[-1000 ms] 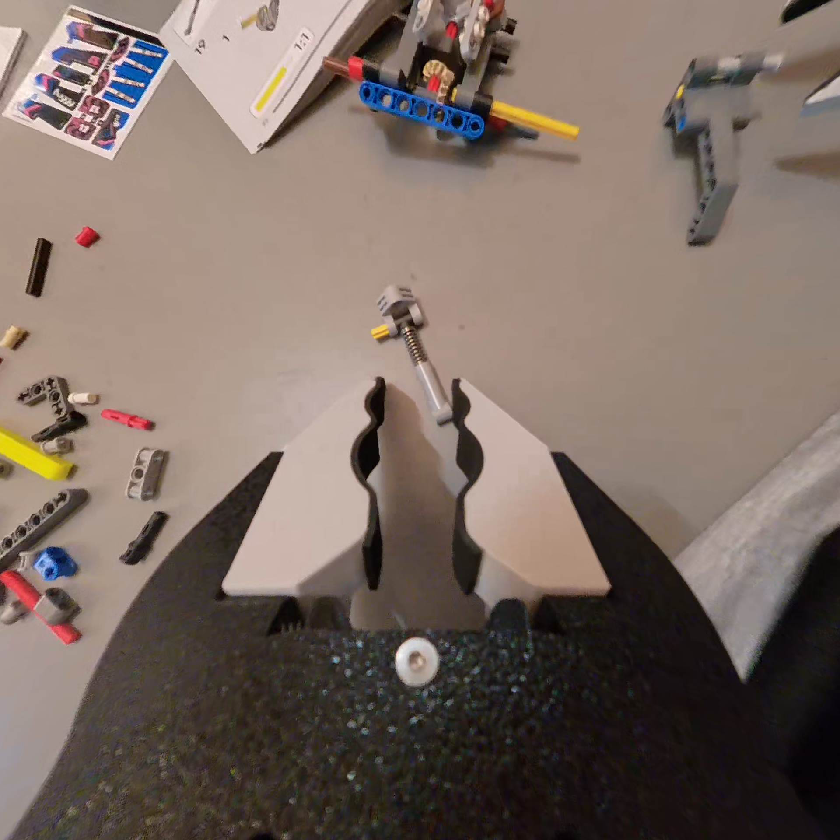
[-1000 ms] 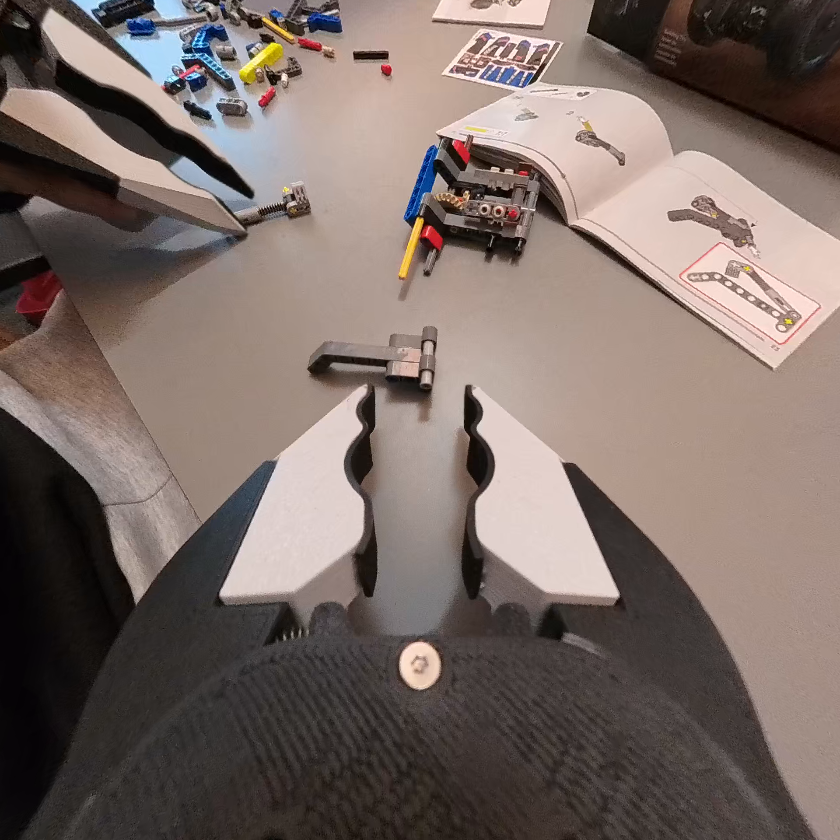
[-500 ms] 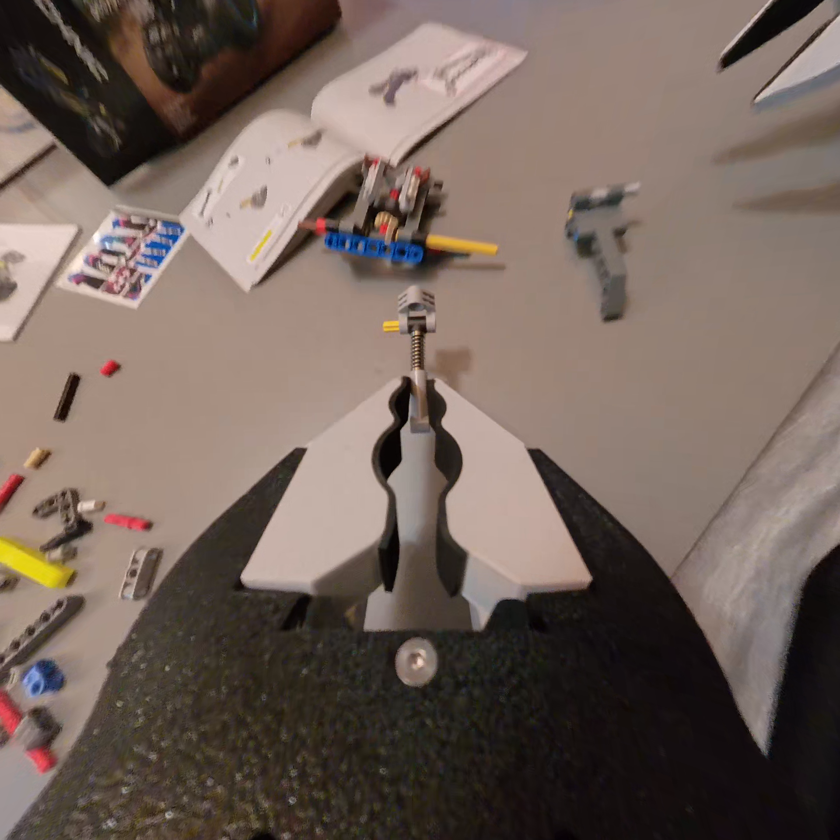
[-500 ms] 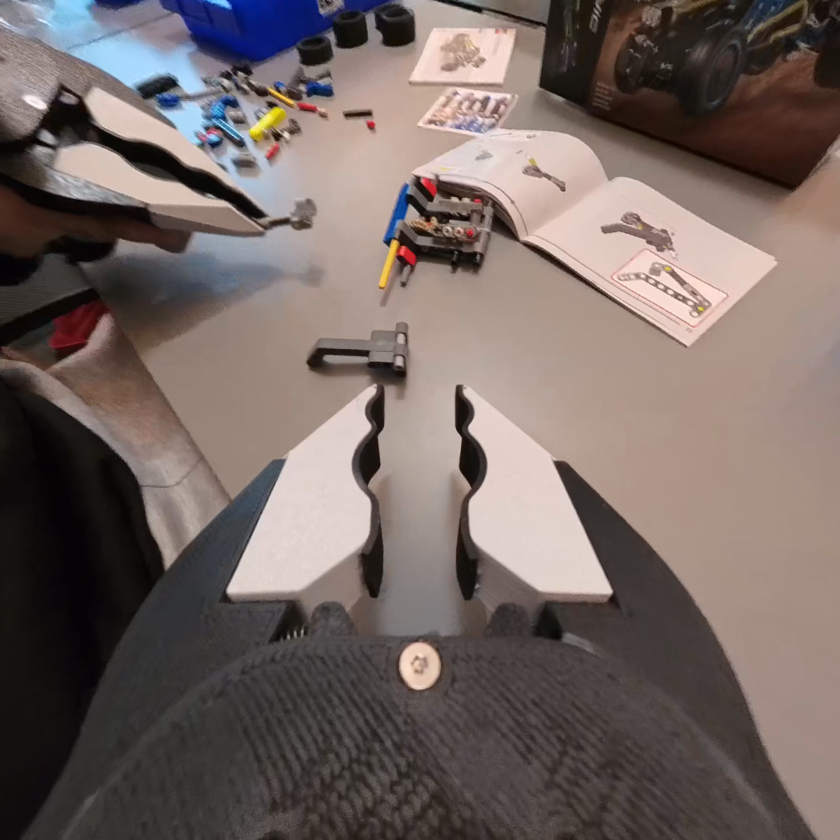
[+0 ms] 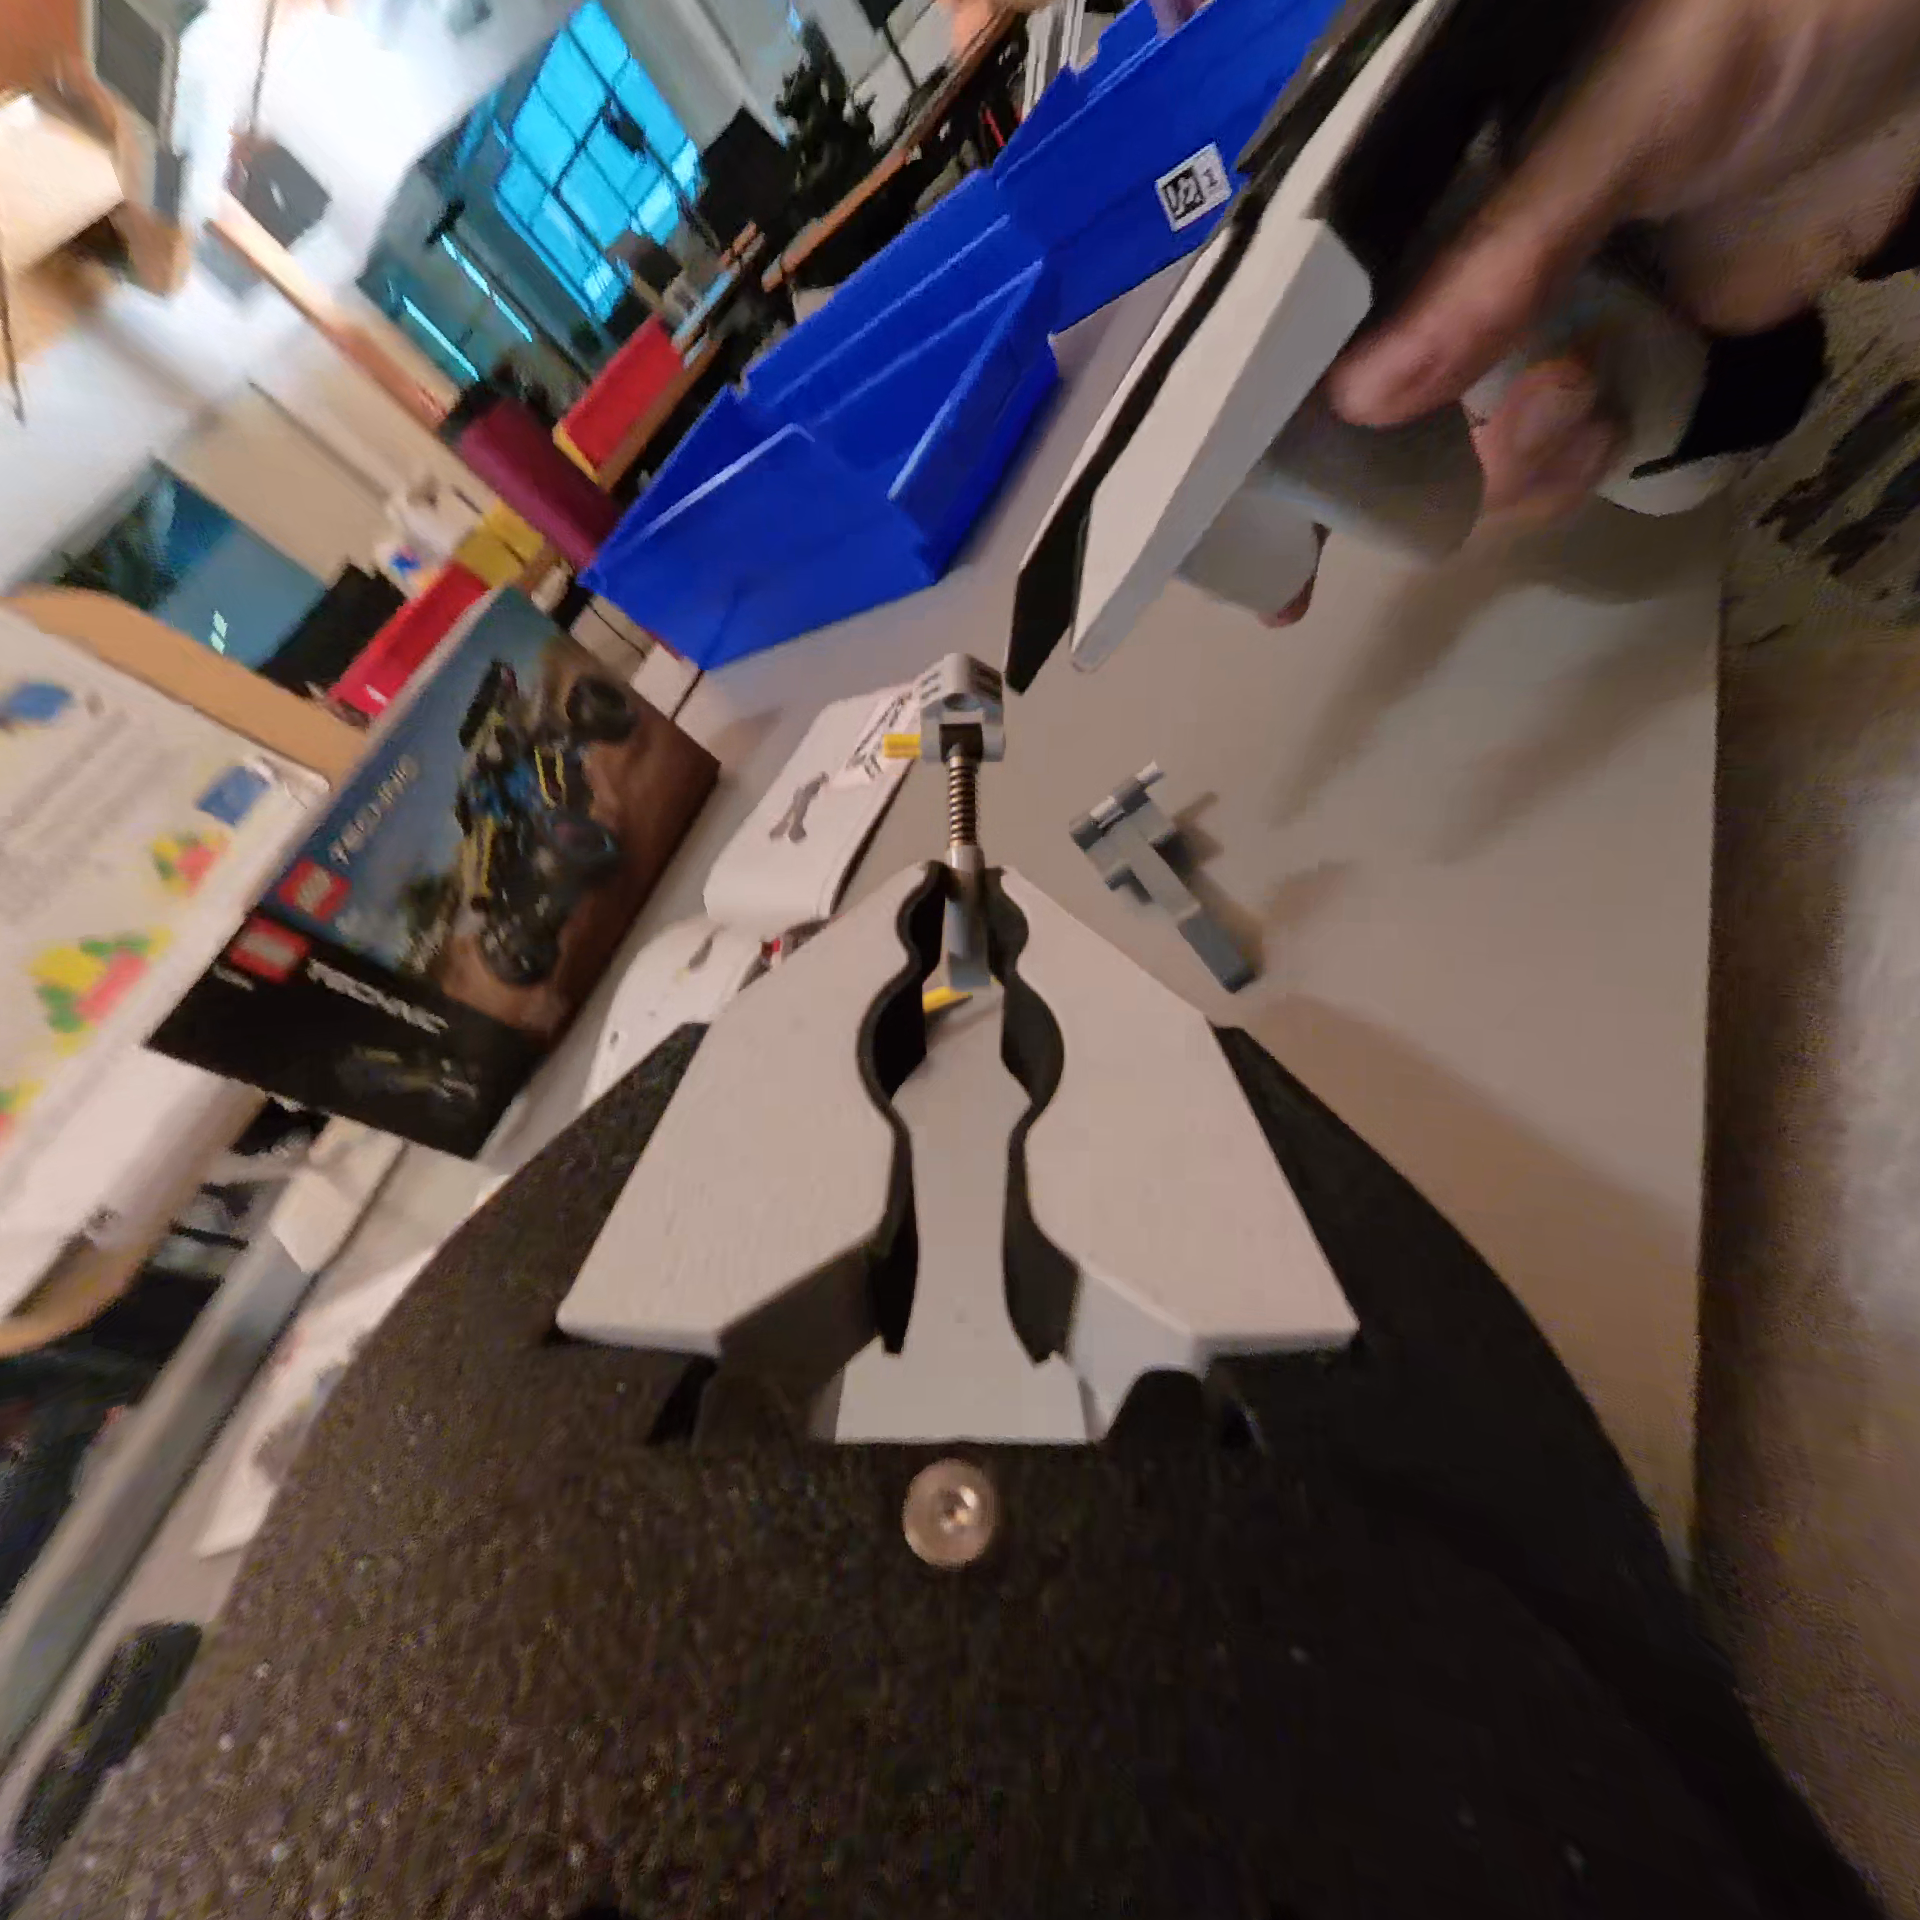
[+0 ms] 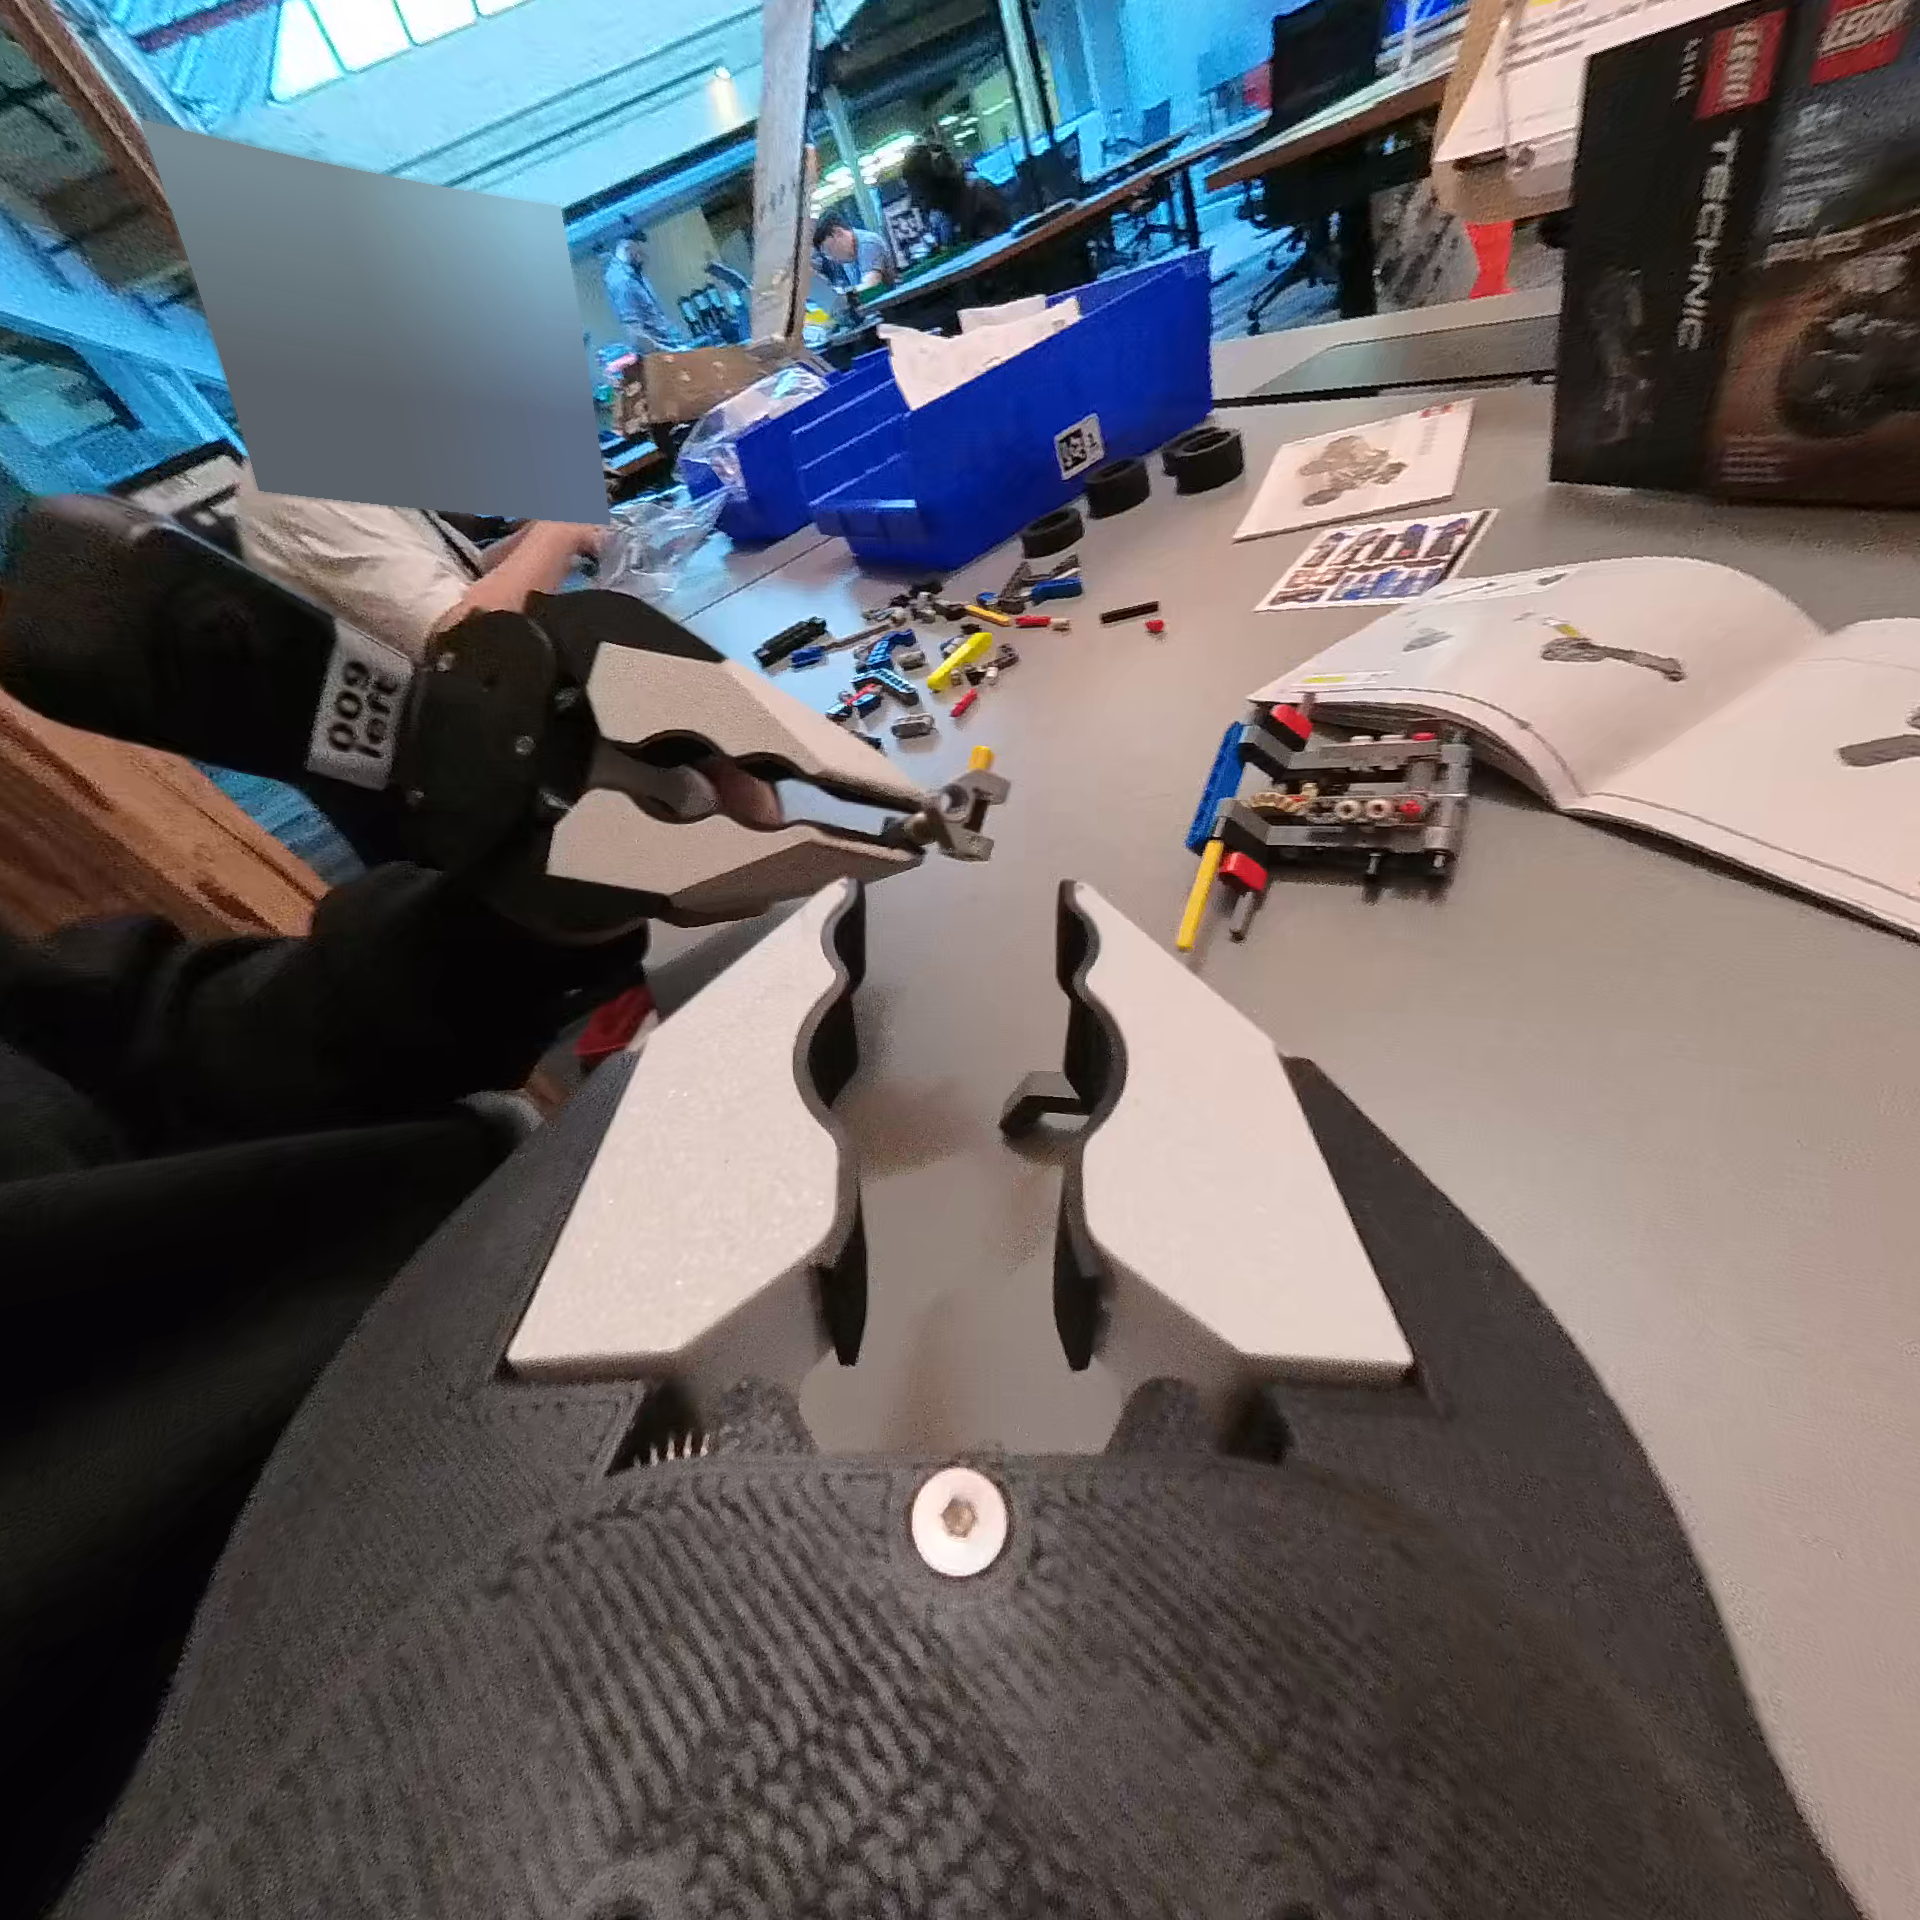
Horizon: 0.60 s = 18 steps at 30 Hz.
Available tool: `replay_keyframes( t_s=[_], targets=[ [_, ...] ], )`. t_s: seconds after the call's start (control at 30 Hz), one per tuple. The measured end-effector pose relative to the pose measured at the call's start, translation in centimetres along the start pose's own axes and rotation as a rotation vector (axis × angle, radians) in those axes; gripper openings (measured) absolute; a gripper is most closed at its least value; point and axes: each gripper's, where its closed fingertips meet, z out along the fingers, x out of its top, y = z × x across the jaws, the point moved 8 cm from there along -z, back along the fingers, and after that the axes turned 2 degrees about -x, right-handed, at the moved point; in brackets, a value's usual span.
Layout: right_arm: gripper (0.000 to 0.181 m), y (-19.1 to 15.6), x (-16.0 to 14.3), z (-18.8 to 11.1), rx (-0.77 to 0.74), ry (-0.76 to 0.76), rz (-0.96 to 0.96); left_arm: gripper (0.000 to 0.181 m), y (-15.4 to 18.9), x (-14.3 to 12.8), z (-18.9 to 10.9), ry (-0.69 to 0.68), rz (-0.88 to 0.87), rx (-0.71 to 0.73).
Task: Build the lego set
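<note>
Left wrist view shows my left tongs (image 5: pixel 961 914) clamped on the spring shock absorber (image 5: pixel 964 800), lifted above the counter (image 5: pixel 1455 1039). My right tongs (image 6: pixel 961 904) stand apart, just beside the shock absorber's head, above the dark grey bent piece (image 6: pixel 1039 1103).

Grey table (image 6: pixel 1558 1091) with Lego parts and printed matter

On it: partly built chassis (image 6: pixel 1340 805) against open instruction booklet (image 6: pixel 1662 727); dark grey angled piece (image 5: pixel 1164 873); scattered loose parts (image 6: pixel 935 655); sticker sheet (image 6: pixel 1371 561); leaflet (image 6: pixel 1361 468); black tyres (image 6: pixel 1143 478); blue bins (image 6: pixel 997 436); set box (image 6: pixel 1745 260)
</note>
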Motion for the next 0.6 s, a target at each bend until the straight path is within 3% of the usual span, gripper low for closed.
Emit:
replay_keyframes(
  t_s=[0.17,0.23,0.37,0.5,0.6],
  targets=[
    [0.028,-0.5,0.3,0.5,0.044,0.052,0.002,0.005,0.1,0.4,0.1,0.068,0.072,-0.031],
    [0.01,-0.7,0.4,0.7,0.061,0.074,-0.017,0.005,0.0,0.5,0.0,0.084,0.077,-0.025],
    [0.009,-1.5,0.6,1.1,0.01,0.134,-0.15,0.007,-0.2,0.2,-0.1,0.102,0.028,-0.029],
    [0.009,-2.4,0.4,1.4,-0.13,0.157,-0.444,0.032,-0.8,0.0,-0.5,0.116,-0.159,-0.067],
    [0.008,-2.5,0.3,1.5,-0.247,0.148,-0.613,0.036,-1.5,0.3,-1.2,0.166,-0.388,-0.095]
  ],
)
